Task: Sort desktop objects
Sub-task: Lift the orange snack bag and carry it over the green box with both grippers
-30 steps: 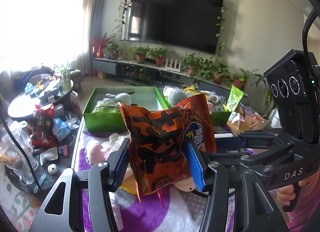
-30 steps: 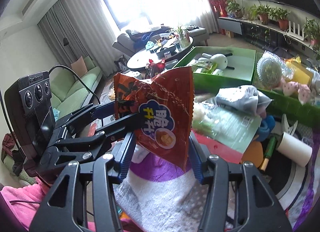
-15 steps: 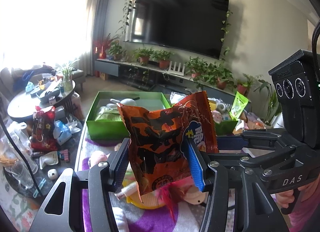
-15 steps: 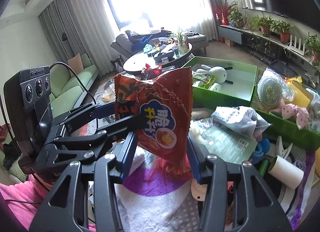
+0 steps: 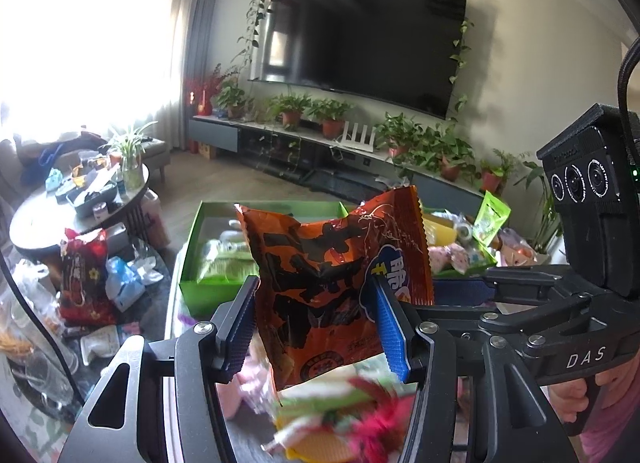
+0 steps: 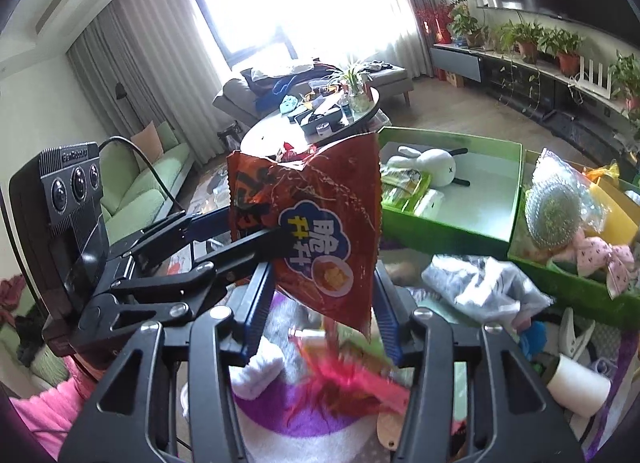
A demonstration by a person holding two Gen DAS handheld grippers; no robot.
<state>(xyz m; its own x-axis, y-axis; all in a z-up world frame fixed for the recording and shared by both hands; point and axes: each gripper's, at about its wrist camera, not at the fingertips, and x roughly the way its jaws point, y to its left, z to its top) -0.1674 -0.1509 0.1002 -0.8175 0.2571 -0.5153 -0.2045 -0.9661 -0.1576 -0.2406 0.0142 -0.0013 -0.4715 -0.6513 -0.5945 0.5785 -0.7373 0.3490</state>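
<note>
Blurred clutter [image 5: 340, 415] at 6 o'clock below the snack bag [image 5: 336, 283] can't be identified. The bag hides 1 green box's [image 5: 200, 283] contents partly.

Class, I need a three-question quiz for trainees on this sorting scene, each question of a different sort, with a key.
1. True or false: the orange snack bag lies inside the green box.
2. Which toy lies in the green box? A white rabbit plush; B toy car; C ball.
3. Fill in: the bag is gripped by ___ hand-held grippers.

Key: 1 false, it is held in the air. 2 A. 3 two: the left hand-held gripper and the right hand-held gripper.
</note>
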